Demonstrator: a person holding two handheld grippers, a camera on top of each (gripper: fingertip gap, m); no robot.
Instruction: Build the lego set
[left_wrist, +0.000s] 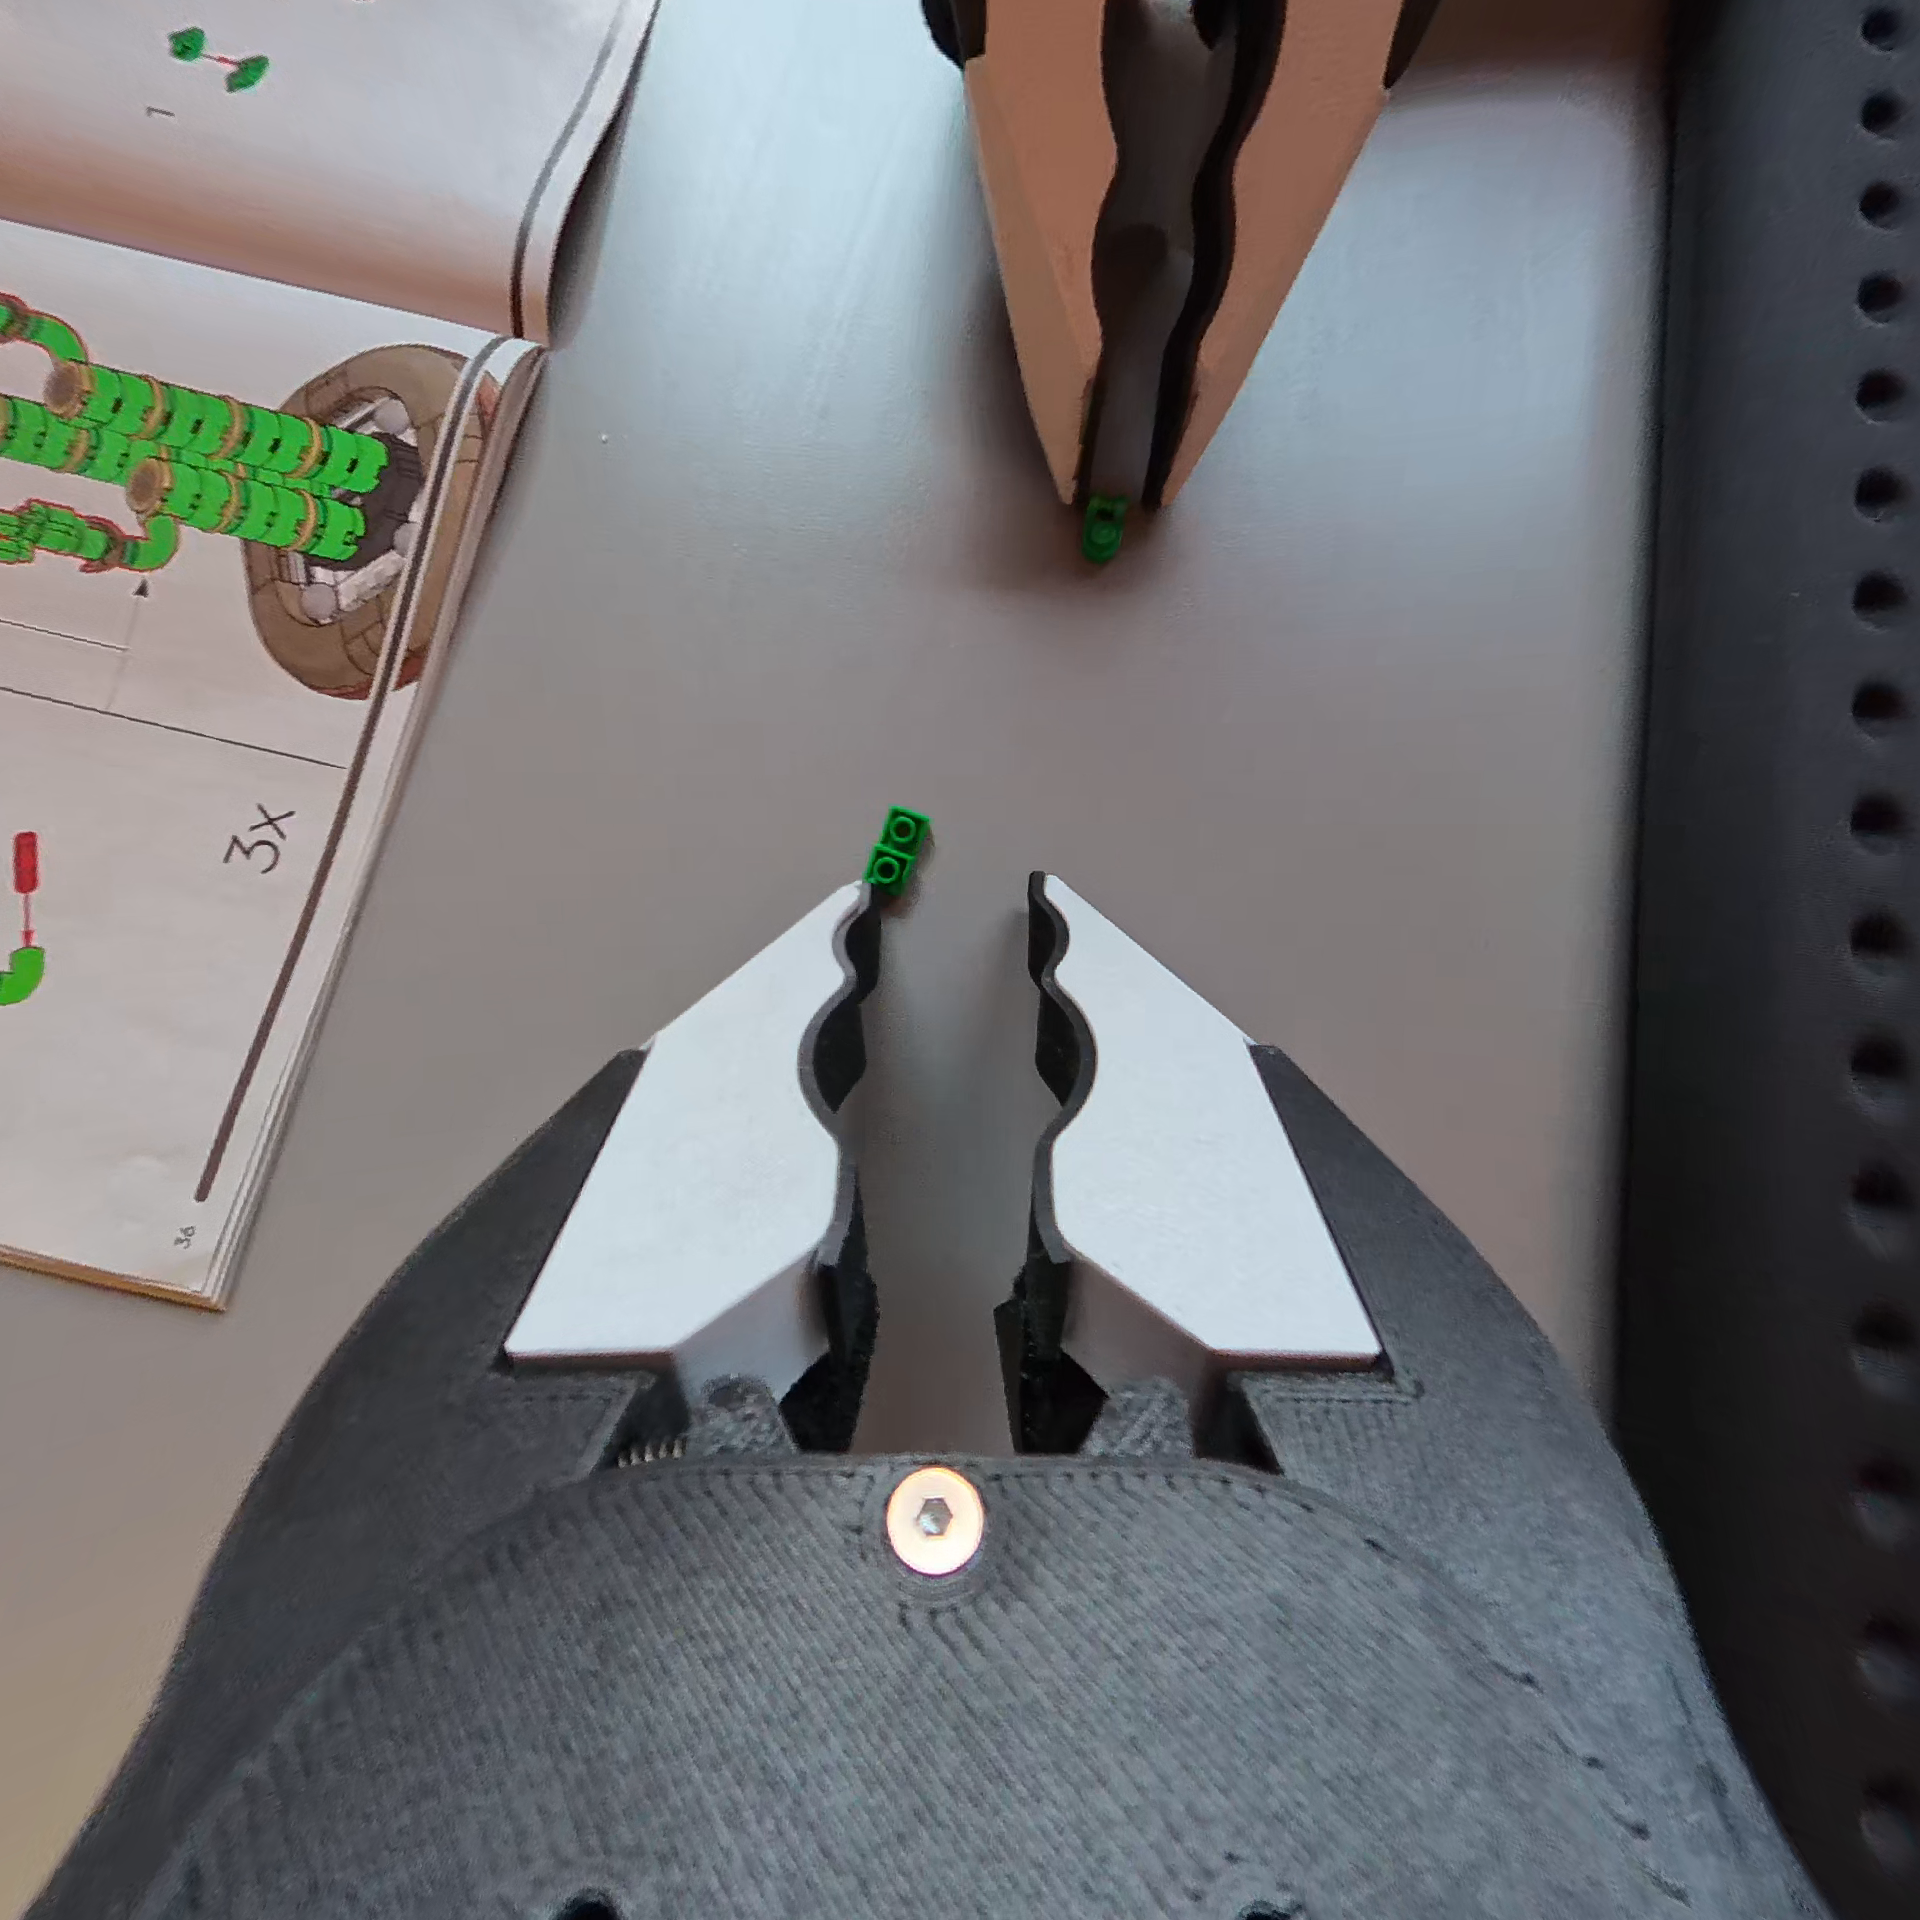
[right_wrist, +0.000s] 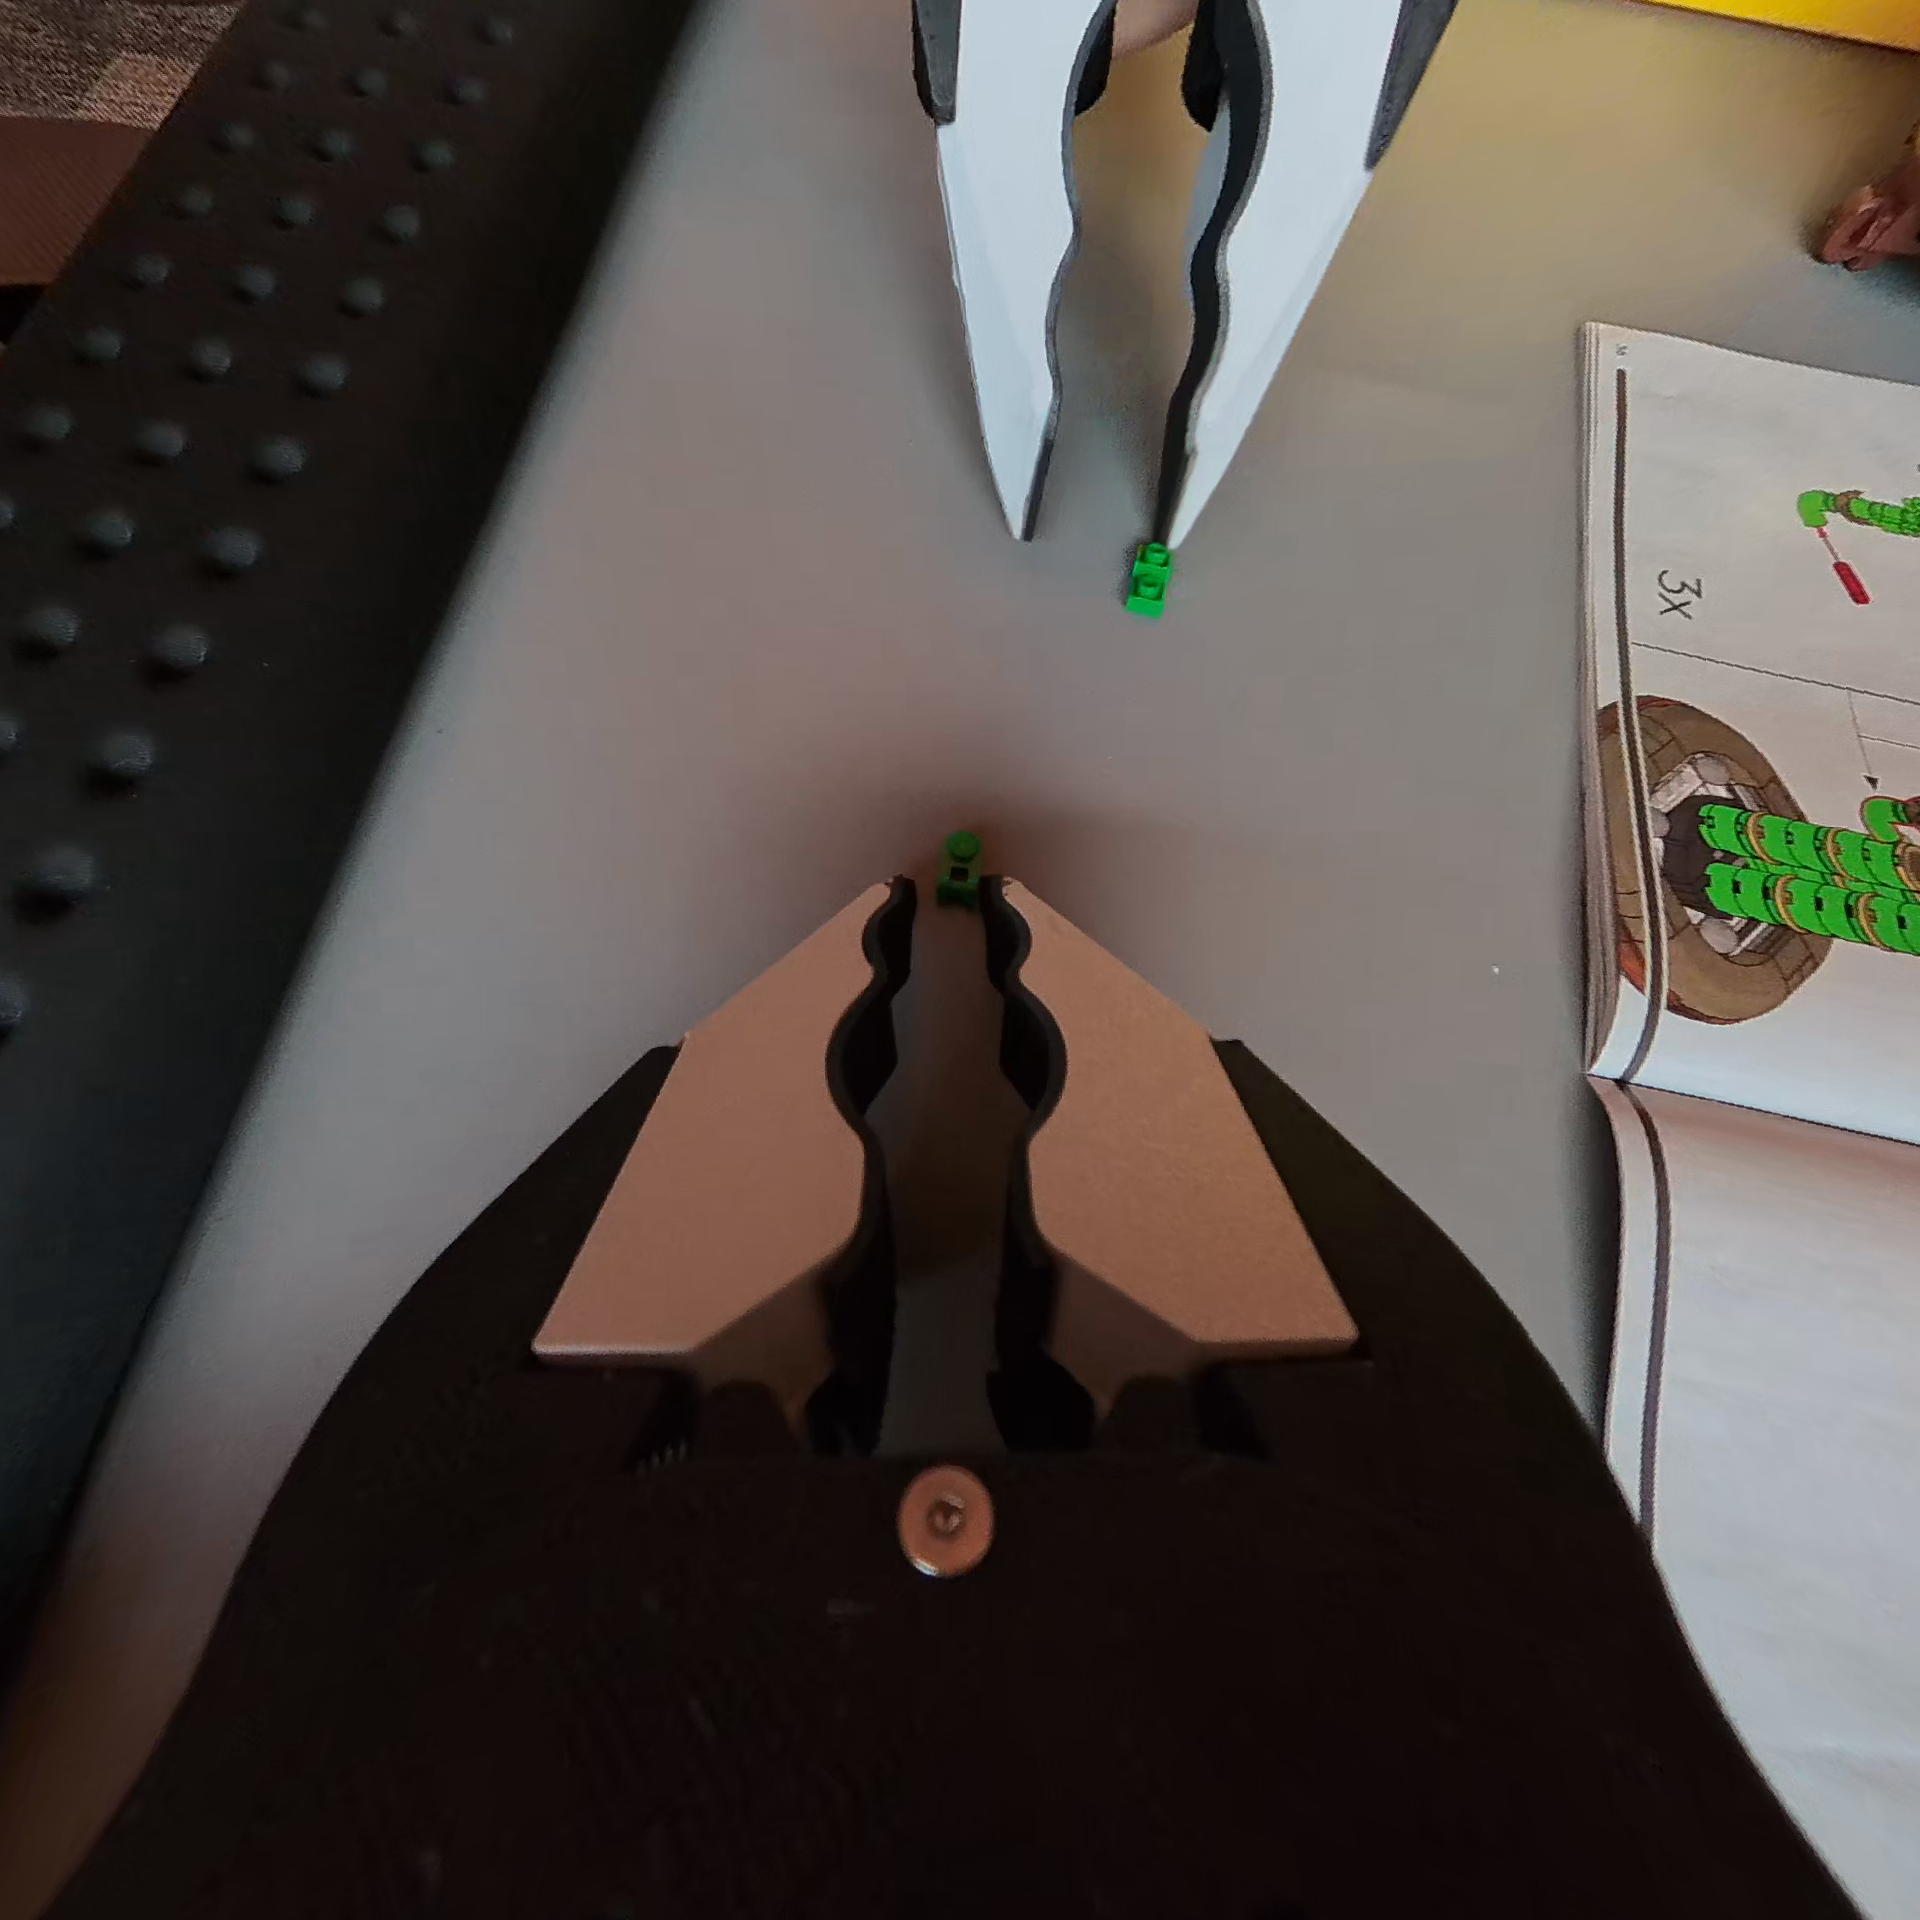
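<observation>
Now two tiny green pieces — a two-stud plate (left_wrist: 898, 850), a clip (right_wrist: 958, 868), seemingly pinched.

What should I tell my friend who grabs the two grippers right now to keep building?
Left gripper: jaws open, holding nothing. A green two-stud plate lies on the grey table, at the tip of one finger.
Right gripper: jaws nearly closed around a small green clip piece at their tips; a firm grip is likely, not certain.
The instruction booklet lies open beside them.
Done: the two green pieces are out on the table, still apart.
Left: probably pick up the plate, join the two pieces, then follow the booklet. No built model is in view.
</observation>
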